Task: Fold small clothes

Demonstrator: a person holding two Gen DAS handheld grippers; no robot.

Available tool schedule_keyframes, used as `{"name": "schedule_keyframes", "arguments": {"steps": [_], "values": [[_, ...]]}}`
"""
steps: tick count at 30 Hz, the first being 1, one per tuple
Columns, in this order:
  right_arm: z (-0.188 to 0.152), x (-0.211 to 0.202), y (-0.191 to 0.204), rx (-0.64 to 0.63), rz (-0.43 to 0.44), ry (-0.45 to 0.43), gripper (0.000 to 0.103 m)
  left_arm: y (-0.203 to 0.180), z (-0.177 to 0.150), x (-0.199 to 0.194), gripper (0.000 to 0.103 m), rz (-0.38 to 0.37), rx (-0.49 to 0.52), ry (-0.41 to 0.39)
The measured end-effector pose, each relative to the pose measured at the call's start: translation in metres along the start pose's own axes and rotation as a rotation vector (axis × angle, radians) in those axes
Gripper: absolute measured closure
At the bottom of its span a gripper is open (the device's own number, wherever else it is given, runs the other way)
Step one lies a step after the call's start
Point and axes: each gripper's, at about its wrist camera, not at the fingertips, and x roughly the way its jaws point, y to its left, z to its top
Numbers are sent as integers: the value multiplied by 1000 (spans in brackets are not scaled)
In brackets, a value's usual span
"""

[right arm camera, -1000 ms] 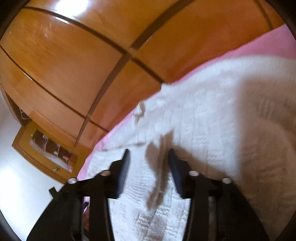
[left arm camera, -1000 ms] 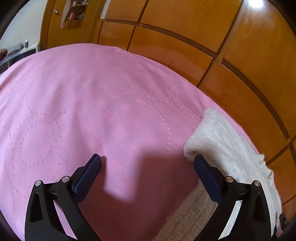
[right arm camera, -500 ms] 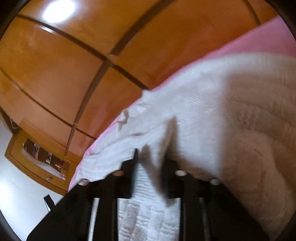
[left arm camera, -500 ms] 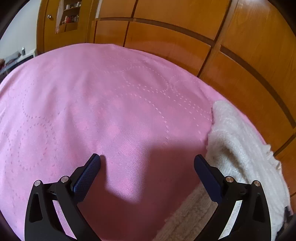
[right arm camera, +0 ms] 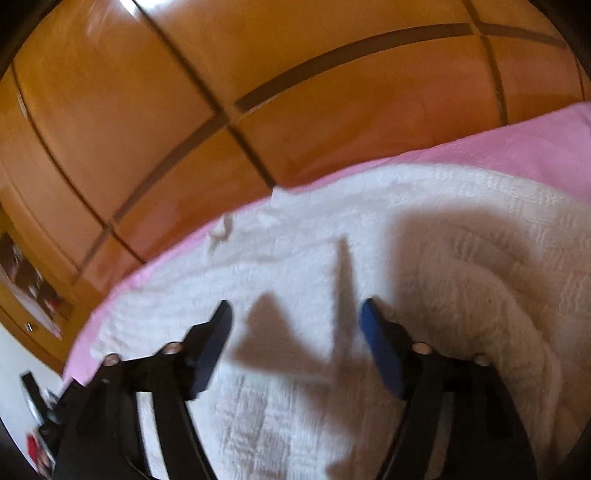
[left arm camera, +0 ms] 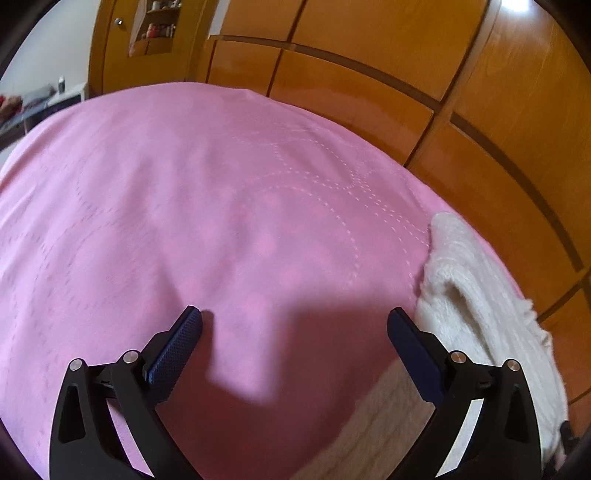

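A white knitted garment lies on the pink bedspread, with a thick fold bulging at its right side. Above its flat part hovers my right gripper; its jaws are opening, with a raised crease of the knit standing between them but not pressed by the pads. In the left wrist view the same garment shows along the bed's right edge. My left gripper is open over the bare pink bedspread, its right finger just beside the garment's edge, nothing between the fingers.
A wooden panelled wardrobe runs right behind the bed's far edge, close to the garment. A shelf niche with small items and a white cabinet stand at the far left.
My right gripper was pinched on the knit half a second ago; its jaws have now spread and the cloth has dropped free. The left gripper's view has shifted slightly, jaws unchanged.
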Motion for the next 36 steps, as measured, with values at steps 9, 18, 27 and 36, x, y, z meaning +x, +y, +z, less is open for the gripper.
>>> {"name": "schedule_keyframes", "arguments": {"steps": [9,18,27,36], "values": [[-37,-54,1,-6,-61,-12,14,32,-23,-37,4,-162,-34,9],[-86,-164,-36,5,-67,-108,14,27,-35,-55,4,-155,42,43],[-92,-245,-112,-90,-497,-330,3,-83,-117,-142,4,-411,540,-27],[-77,-289,-247,405,-500,-306,2,-185,-244,-236,4,-745,1071,-115]]}}
